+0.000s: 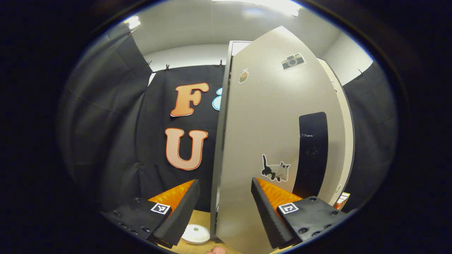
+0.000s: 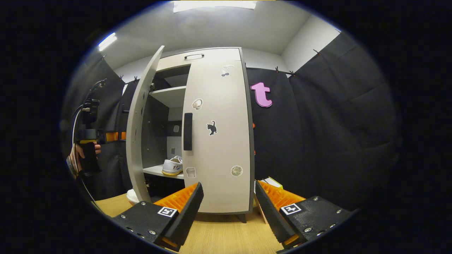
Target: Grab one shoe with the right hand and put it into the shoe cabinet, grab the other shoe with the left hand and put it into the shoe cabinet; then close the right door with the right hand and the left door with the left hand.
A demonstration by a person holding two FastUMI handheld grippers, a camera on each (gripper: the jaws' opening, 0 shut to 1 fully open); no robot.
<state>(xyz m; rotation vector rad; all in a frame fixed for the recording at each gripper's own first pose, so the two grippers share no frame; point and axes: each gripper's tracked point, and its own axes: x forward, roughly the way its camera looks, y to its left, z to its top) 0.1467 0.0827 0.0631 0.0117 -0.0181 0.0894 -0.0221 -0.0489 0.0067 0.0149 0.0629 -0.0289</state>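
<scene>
The shoe cabinet (image 2: 212,54) stands on a wooden surface. Its right door (image 2: 219,148) lies flush against the front, with a black handle (image 2: 188,131). The left door (image 2: 138,141) stands swung out. A white shoe (image 2: 173,165) sits on the lower shelf, partly hidden by the right door. My right gripper (image 2: 227,206) is open, a short way in front of the right door. My left gripper (image 1: 225,208) is open, close against the outer face of the left door (image 1: 268,134), with the door's edge between its fingers. A hand holds the left gripper (image 2: 118,135) beside that door.
A white round object (image 1: 195,234) lies on the wooden surface (image 2: 226,233) at the foot of the left door. A small box (image 2: 272,182) sits to the right of the cabinet. Black cloth walls close in both sides.
</scene>
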